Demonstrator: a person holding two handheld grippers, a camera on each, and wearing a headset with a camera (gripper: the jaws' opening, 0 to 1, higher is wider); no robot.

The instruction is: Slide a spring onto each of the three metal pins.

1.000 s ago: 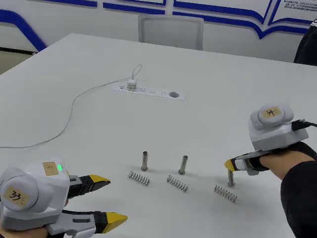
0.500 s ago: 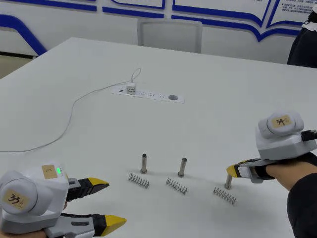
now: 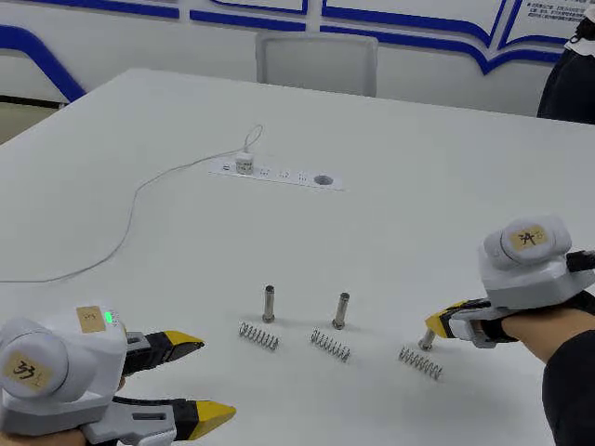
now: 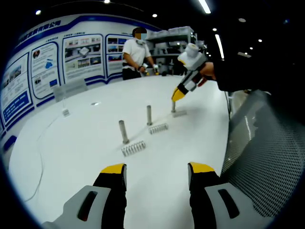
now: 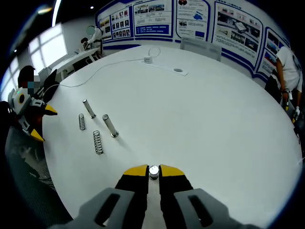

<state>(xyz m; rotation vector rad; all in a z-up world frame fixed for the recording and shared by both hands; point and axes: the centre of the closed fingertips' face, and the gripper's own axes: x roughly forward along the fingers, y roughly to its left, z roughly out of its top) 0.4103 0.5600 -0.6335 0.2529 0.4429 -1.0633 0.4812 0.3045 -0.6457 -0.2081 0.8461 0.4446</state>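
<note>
White workbench (image 3: 418, 204) bearing pins (image 3: 341, 309), springs (image 3: 331, 346), power strip (image 3: 276, 173)

Three pins (image 3: 341, 309) in a row — a spring (image 3: 331, 346) just before each; power strip (image 3: 276, 173) behind.

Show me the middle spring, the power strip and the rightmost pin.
middle spring (image 3: 331, 346): head view, middle coils.
power strip (image 3: 279, 174): head view, top face.
rightmost pin (image 5: 154, 171): right gripper view, top end.
</note>
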